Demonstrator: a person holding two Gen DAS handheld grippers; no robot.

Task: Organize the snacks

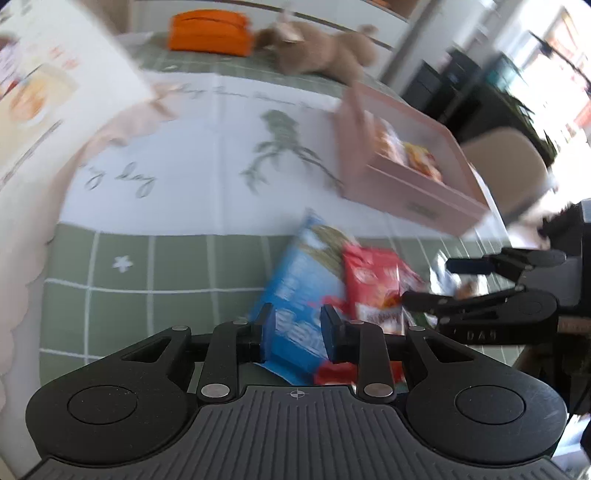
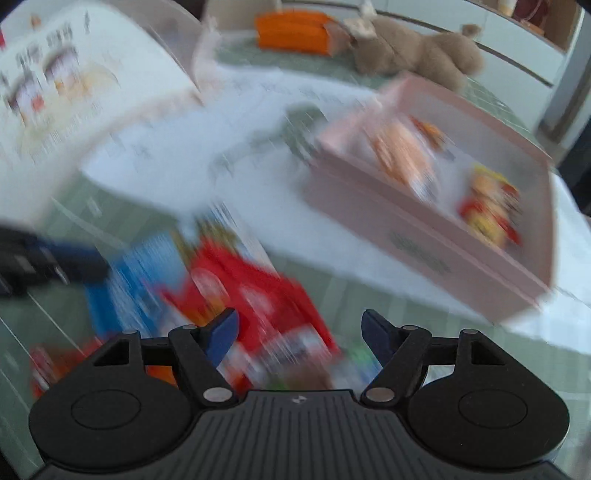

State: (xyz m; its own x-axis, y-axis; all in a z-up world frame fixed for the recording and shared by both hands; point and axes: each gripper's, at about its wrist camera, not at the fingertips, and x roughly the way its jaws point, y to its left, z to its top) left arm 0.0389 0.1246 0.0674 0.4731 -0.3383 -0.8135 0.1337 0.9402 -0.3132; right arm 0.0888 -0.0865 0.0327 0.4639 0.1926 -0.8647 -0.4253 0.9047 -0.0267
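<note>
Two open grippers: left gripper [image 1: 298,334] should close squarely on the blue foil snack packet [image 1: 295,291]; right gripper [image 2: 298,334] takes the red packet [image 2: 255,291].

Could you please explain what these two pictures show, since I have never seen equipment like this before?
Each picture comes from a camera mounted on a hand-held gripper, looking forward along its two jaws; a person holds one gripper in each hand.

In the left wrist view, the left gripper has its jaws open either side of a blue snack packet; whether they touch it is unclear. A red snack packet lies beside it, and the right gripper shows at the right edge.

The right wrist view is blurred. Its jaws are open and hold nothing.

On the green checked tablecloth stand a pink box with snacks already inside, an orange pouch and a plush toy.
</note>
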